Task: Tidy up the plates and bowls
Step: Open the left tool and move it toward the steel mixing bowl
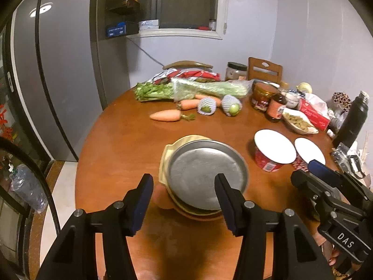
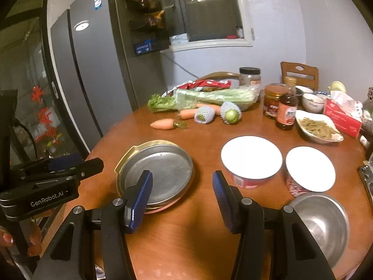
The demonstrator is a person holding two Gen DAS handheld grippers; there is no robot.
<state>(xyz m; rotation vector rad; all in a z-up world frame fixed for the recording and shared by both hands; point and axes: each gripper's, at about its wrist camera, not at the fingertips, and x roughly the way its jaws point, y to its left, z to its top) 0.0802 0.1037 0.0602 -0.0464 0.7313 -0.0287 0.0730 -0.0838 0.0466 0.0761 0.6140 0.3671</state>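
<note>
fingers (image 2: 139,200): black arms, blue ribbed pads
joints: round silver screws
markings: white "GenRobot.AI", "DAS"
person's nails: painted red

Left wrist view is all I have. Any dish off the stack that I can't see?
Observer: Yes, a steel bowl stands on the table, nearer than the white-lidded cup.
Operator: Upright?
Observer: Upright, opening facing up, and it looks empty.
Operator: Right gripper holding anything?
Observer: No. The right gripper is open, with nothing between its fingers.
</note>
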